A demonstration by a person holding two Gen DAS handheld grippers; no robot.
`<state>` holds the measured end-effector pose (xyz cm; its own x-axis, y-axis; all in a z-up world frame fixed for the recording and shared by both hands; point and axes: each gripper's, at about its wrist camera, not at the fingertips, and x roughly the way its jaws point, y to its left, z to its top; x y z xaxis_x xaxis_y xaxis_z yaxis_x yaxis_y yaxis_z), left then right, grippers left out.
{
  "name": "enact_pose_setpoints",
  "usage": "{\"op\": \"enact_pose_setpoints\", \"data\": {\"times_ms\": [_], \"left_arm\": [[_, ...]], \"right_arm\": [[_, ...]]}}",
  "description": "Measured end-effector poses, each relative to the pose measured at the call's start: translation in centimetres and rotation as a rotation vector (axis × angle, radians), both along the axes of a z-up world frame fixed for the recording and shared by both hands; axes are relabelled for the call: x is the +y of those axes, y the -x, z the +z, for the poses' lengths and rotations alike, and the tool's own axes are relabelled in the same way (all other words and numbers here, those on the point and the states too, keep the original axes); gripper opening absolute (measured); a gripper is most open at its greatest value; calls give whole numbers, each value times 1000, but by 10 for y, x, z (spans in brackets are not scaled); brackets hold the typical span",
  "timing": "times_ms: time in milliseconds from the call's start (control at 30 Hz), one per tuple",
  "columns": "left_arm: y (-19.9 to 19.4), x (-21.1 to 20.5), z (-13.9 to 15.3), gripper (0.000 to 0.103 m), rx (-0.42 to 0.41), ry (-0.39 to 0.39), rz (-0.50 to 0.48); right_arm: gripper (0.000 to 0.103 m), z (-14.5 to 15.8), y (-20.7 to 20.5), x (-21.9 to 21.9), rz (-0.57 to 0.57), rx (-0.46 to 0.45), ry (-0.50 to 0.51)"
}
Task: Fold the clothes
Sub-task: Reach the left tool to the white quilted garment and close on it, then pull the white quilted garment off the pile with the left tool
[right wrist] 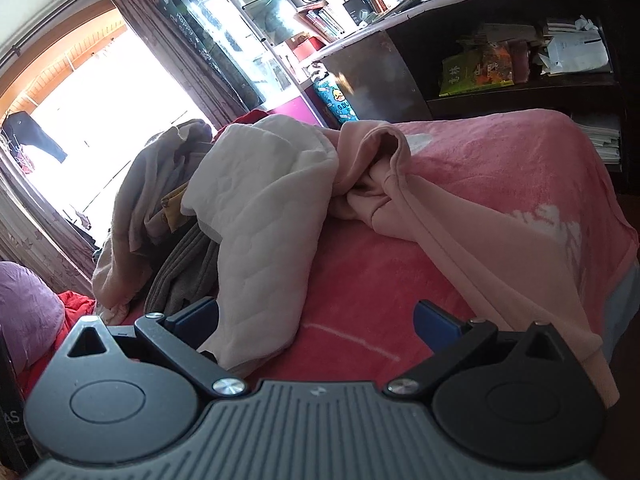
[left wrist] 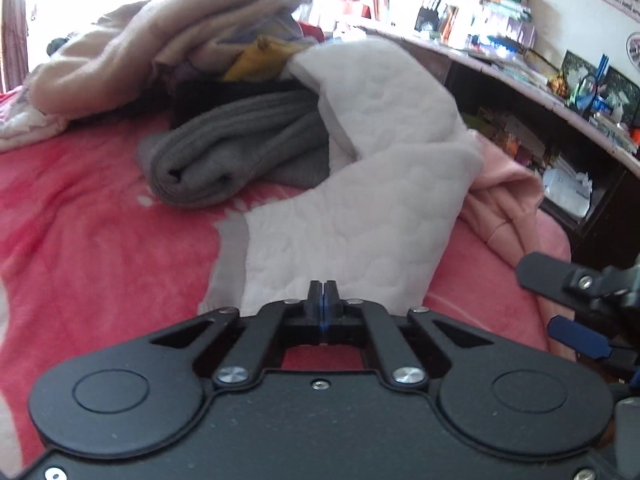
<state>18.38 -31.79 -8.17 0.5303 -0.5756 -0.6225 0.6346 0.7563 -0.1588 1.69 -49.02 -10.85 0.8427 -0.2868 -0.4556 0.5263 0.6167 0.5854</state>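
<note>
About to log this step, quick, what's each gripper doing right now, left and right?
Left gripper: closed at the near edge of the white quilted garment; whether it pinches the fabric cannot be told.
Right gripper: open, holding nothing; the garment's hem lies between its fingers.

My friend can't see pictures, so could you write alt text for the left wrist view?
A black gripper, jaws shut, sits at the near edge of a white quilted garment lying on a pink bedspread. Whether it pinches the cloth cannot be told. Behind lie a folded grey sweater, a beige blanket and cluttered shelves.
</note>
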Motion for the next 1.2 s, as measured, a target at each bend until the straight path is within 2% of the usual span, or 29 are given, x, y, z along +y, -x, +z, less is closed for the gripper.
{"op": "enact_pose_setpoints", "data": {"times_ms": [67, 100, 133, 167, 200, 333, 400, 433, 467, 500, 533, 700, 967, 1100, 1200], "left_arm": [[8, 5, 8, 3, -31, 14, -11], [11, 6, 9, 16, -35, 9, -21], [15, 5, 9, 74, -48, -10, -25], [19, 6, 9, 95, -74, -18, -23], [23, 7, 7, 94, -103, -15, -19], [17, -2, -2, 93, -63, -38, -6], [12, -8, -6, 89, -53, -40, -4], [10, -12, -9, 68, -46, -46, -5], [6, -16, -11, 35, -30, -59, -12], [3, -20, -12, 24, -14, -74, -21], [4, -21, -11, 18, -17, -81, -24], [19, -5, 14, 14, -102, -31, -21], [39, 83, 89, 14, -259, 104, 112], [46, 128, 117, 14, -339, 116, 186], [42, 164, 127, 14, -379, 88, 253]], "right_arm": [[103, 1, 3, 0, -5, -14, -8], [103, 0, 5, -1, -12, -24, -17], [103, -1, 9, -4, -23, -37, -34], [103, -1, 13, -6, -31, -44, -47], [103, -1, 16, -8, -33, -41, -56], [103, -1, 13, -8, -2, -13, -35], [103, -1, 11, -7, 7, -9, -29], [103, -2, 10, -8, 6, -9, -32], [103, -2, 10, -8, 4, -9, -34], [103, -3, 9, -9, 2, -8, -36], [103, -3, 9, -9, 0, -8, -39], [103, -3, 8, -7, 2, -6, -38], [103, 1, 3, 3, 23, -8, -35], [103, 5, -2, 13, 48, -17, -33], [103, 7, -6, 23, 75, -19, -28]]}}
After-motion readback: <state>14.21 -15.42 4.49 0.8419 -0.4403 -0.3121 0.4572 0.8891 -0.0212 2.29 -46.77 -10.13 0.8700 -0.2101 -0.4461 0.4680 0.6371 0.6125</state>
